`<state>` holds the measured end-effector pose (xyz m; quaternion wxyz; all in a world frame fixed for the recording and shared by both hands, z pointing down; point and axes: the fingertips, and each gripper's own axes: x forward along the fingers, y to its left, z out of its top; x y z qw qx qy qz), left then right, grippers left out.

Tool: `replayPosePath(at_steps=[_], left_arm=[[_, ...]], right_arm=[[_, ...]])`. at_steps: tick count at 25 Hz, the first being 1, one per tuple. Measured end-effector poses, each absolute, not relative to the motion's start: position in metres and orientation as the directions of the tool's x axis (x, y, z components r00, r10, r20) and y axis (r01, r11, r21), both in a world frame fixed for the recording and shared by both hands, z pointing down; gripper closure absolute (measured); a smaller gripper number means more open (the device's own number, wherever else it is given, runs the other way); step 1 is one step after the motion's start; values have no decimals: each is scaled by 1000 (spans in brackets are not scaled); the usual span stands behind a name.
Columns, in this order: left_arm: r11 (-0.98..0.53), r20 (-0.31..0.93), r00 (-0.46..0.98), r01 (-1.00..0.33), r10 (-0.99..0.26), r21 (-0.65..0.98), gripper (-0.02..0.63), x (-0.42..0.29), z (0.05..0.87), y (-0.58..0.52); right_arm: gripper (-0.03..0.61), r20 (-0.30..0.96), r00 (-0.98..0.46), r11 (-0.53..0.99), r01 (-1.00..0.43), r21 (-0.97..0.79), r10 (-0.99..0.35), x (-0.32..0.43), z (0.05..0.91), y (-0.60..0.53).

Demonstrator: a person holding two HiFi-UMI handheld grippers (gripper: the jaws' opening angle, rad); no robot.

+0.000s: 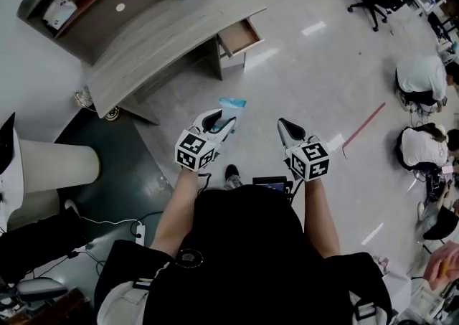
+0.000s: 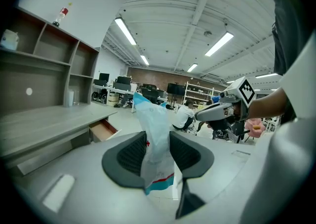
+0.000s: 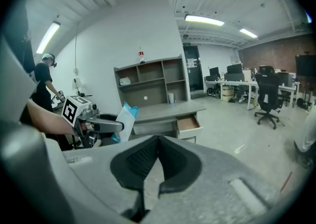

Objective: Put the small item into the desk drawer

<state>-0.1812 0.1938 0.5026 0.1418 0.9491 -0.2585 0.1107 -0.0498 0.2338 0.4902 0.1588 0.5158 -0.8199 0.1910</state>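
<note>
Left gripper clamps white-blue packet. Right gripper: jaws together, empty. We see 1 desk drawer open.

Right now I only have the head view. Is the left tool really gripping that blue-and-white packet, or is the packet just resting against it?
Observer: It is gripped. In the left gripper view the packet stands upright between the pads of the left tool, and both pads press on it.
Operator: And the other one?
Observer: The right gripper view shows the right tool with its jaws together and nothing between them.
Operator: Is there anything on the furniture that I'm missing?
Observer: A small bottle with red on it stands on top of the shelf unit. Both gripper views show it.
</note>
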Motion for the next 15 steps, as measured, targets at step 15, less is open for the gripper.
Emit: replayPosePath(at_steps=[15], left_arm=[[-825,253,862,-499,-440,266,457,-196,510,168]], right_arm=[[575,496,-388,362,-920,-152,-777,-65,499,218]])
